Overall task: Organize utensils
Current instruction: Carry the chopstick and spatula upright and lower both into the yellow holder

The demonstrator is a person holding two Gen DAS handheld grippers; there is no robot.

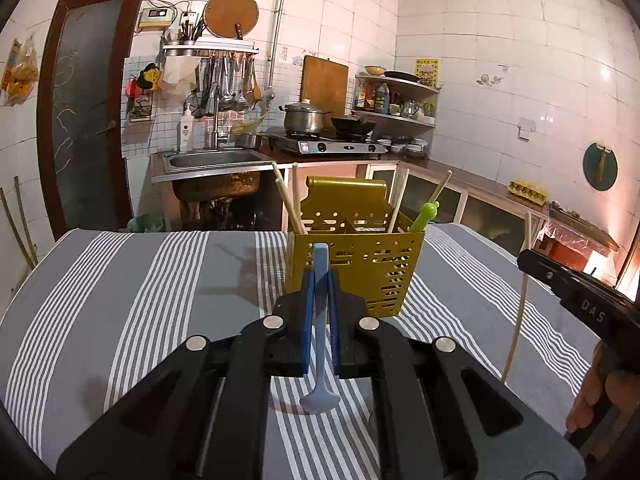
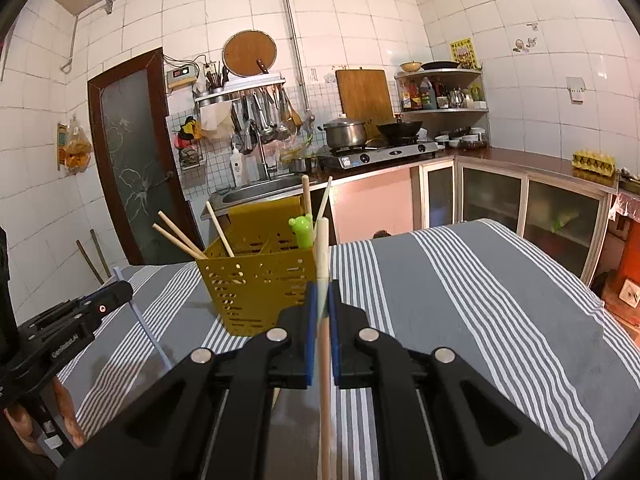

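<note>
A yellow perforated utensil holder point(image 1: 360, 268) point(image 2: 260, 288) stands on the striped tablecloth, with several wooden chopsticks point(image 1: 286, 200) point(image 2: 178, 236) and a green utensil point(image 1: 426, 216) point(image 2: 302, 232) sticking out of it. My left gripper point(image 1: 321, 276) is shut on a light blue spoon point(image 1: 320, 360), held upright with its bowl down, just in front of the holder. My right gripper point(image 2: 322, 292) is shut on a pale chopstick point(image 2: 323, 360), also upright, beside the holder's right corner. Each gripper shows in the other's view: the right gripper point(image 1: 580, 296) with its chopstick point(image 1: 520, 308), the left gripper point(image 2: 80, 312) with the spoon handle point(image 2: 140, 312).
The table is covered by a grey and white striped cloth point(image 1: 140, 300) point(image 2: 480, 300). Behind it are a sink point(image 1: 212, 160), a stove with a pot point(image 1: 304, 118) and a wok, counter cabinets point(image 2: 500, 200) and a dark door point(image 1: 84, 128). A hand point(image 1: 596, 400) holds the right gripper.
</note>
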